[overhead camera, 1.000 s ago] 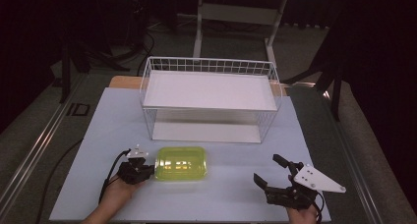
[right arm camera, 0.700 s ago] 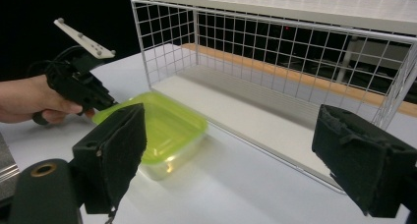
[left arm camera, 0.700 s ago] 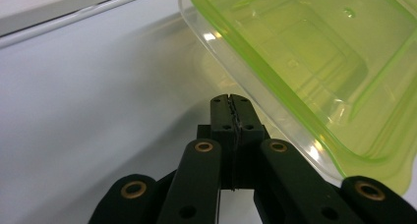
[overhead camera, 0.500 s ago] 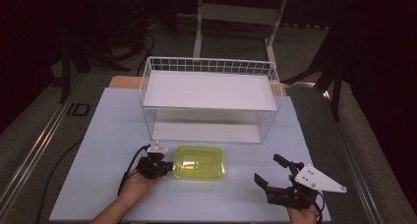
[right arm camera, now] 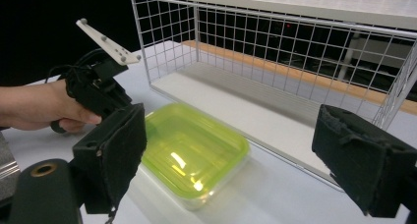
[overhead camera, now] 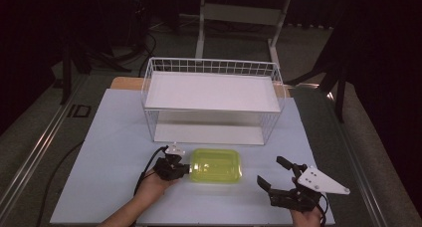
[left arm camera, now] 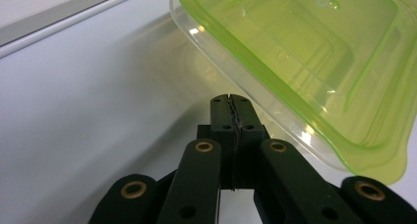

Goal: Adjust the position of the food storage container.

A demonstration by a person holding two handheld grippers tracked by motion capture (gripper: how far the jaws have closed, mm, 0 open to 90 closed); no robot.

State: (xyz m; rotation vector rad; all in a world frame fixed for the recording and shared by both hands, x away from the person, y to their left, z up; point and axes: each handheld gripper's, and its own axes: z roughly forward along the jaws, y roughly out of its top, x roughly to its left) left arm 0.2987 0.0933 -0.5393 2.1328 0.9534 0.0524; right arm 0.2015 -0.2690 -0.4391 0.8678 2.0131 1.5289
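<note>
Container (overhead camera: pixel 217 165) pushed further right by left gripper (overhead camera: pixel 183 167), jaws pressed together; right gripper (overhead camera: pixel 276 174) spread

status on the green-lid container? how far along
Done: container lies on the table in front of the wire rack, lid on. In hand: left claw is shut, tips pressed against its left edge, seemingly pushing. Right claw waits open, apart. Left: probably getting it into the rack; goal unstated.

A pale table (overhead camera: pixel 114 137) carries a white wire rack (overhead camera: pixel 211 100) and green-lidded container (overhead camera: pixel 216 165).
</note>
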